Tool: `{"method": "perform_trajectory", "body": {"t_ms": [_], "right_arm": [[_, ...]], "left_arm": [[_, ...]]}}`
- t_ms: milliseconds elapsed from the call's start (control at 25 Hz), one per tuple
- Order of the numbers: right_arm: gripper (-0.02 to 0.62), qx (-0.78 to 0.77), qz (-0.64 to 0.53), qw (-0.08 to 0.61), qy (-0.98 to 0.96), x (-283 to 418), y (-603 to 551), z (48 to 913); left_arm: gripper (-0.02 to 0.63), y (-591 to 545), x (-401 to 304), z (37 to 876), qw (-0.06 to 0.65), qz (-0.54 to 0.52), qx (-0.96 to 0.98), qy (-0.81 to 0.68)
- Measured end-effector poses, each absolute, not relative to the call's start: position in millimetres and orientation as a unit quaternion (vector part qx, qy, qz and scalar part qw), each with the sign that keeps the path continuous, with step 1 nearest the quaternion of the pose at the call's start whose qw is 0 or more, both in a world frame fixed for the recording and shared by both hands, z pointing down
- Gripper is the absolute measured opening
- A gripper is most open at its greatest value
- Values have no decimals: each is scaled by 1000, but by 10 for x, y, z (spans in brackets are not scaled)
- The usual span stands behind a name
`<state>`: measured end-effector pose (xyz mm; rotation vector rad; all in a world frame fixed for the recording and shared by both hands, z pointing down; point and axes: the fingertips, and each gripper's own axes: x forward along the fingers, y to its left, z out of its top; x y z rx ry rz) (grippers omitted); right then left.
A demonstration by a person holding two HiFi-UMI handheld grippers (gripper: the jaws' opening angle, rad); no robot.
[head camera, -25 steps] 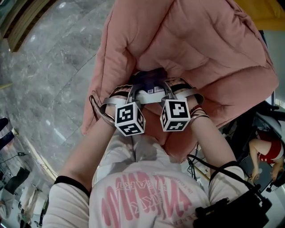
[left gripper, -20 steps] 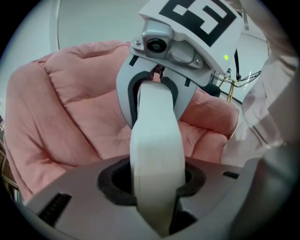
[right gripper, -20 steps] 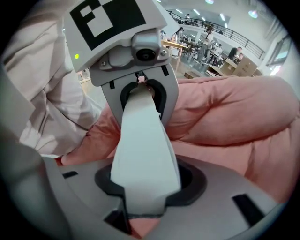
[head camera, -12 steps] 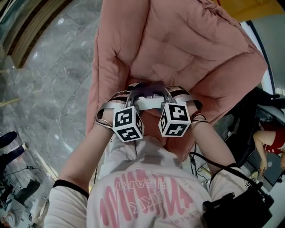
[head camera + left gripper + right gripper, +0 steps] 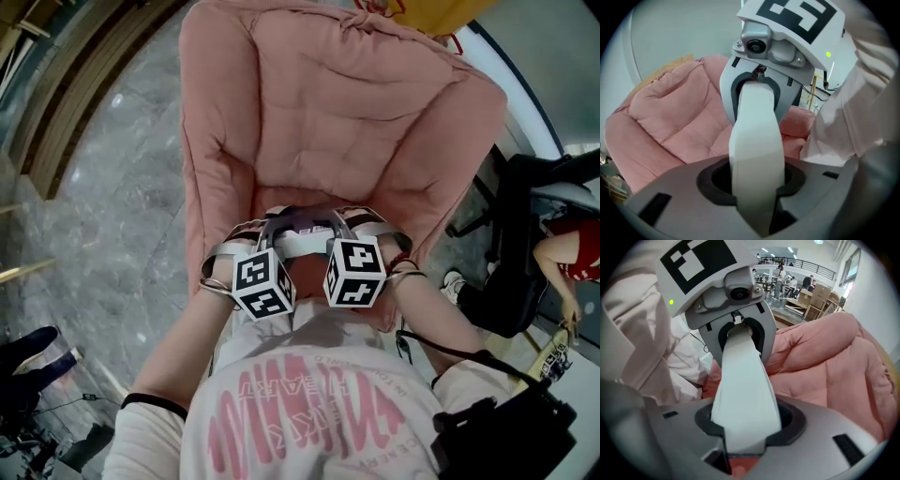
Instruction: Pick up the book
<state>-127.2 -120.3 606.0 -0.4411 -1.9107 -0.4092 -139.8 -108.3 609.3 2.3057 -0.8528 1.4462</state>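
The book point(image 5: 306, 231) shows as a white page edge under a dark cover, held level between both grippers above the front of the pink chair's seat. My left gripper point(image 5: 269, 228) is shut on its left end and my right gripper point(image 5: 341, 225) on its right end. In the left gripper view the book point(image 5: 754, 140) runs as a white strip from my left gripper point(image 5: 754, 190) up to the right gripper point(image 5: 757, 86). In the right gripper view the book point(image 5: 743, 385) runs from my right gripper point(image 5: 745, 420) to the left gripper point(image 5: 738, 331).
The pink padded chair point(image 5: 337, 112) fills the space ahead, with grey marble floor point(image 5: 94, 216) to its left. A black office chair point(image 5: 525, 244) and a person in red point(image 5: 572, 258) are at the right. Wooden steps point(image 5: 56, 103) lie far left.
Both grippers have lifted the book up off the pink seat, side by side. The head view has tilted up, so more of the chair's back now shows.
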Motion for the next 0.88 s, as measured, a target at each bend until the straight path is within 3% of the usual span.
{"method": "perform_trajectory", "body": {"t_ms": [240, 880], "right_arm": [[196, -147, -120, 540, -820, -1130, -896, 5906], [198, -122, 39, 541, -831, -857, -518, 5815]], "left_arm": [[179, -792, -1268, 5933, 131, 514, 815, -233], [179, -408, -1013, 5831, 180, 532, 824, -80]]}}
